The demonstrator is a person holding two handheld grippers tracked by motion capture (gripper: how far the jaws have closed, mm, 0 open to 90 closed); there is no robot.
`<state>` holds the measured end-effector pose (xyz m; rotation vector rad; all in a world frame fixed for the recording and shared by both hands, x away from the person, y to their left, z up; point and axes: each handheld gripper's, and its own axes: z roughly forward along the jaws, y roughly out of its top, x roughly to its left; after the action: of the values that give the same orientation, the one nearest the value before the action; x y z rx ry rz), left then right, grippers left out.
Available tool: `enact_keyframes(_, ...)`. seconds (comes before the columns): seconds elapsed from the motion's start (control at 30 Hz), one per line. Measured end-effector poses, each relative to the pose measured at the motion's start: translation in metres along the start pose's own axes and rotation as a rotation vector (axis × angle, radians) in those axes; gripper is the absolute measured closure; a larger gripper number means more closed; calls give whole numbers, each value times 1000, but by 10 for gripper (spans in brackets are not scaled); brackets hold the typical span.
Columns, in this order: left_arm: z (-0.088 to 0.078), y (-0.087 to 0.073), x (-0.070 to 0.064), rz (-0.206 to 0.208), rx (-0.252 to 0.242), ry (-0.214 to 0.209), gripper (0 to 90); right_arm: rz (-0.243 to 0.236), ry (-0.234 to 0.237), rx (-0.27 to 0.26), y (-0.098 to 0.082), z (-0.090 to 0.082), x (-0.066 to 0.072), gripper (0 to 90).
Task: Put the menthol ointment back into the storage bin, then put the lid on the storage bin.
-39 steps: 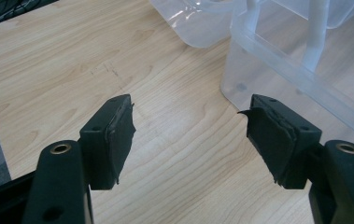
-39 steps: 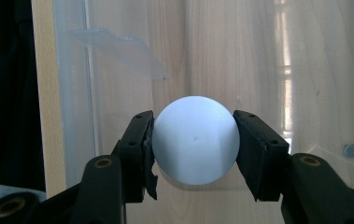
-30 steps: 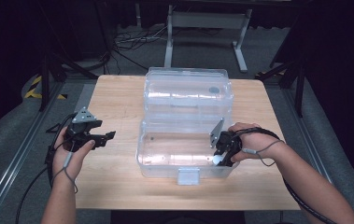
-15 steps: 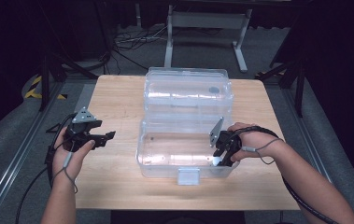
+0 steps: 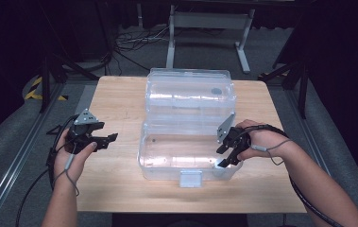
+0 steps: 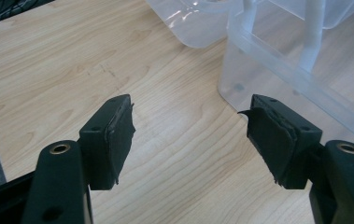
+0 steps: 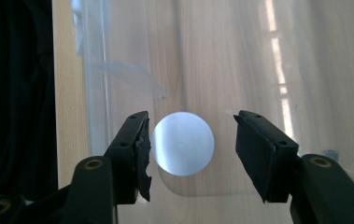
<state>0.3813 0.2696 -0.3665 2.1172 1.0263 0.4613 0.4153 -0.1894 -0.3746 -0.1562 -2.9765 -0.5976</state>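
Each black gripper (image 5: 112, 138) (image 5: 225, 157) is topped by a grey three-cornered plate; brass-ringed screw holes are seen on the jaws, and black cables are trailed from both

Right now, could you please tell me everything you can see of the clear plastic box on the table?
The clear plastic box is a see-through, round-cornered bin lying open on the wooden table. Its hinged lid is thrown back flat on the far side. A small latch tab sticks out from the near wall. A white round disc lies on the floor at the box's near right corner. The right gripper hangs there, jaws open either side of the disc, having just been opening. Nothing else shows inside.
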Motion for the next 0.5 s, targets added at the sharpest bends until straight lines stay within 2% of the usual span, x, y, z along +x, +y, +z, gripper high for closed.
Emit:
enact_keyframes(0.13,0,3,-3,15,-5,-17,345,10,-16,-65,-1,-10,-1,469)
enact_keyframes(0.27,0,5,-6,20,-7,-32,363,19,-26,-93,-1,-15,-1,480)
enact_keyframes(0.33,0,5,-7,5,-3,-40,368,9,-47,-122,0,-19,-1,486)
enact_keyframes(0.5,1,8,-11,-1,3,-78,368,11,-66,-172,1,-28,-1,492)
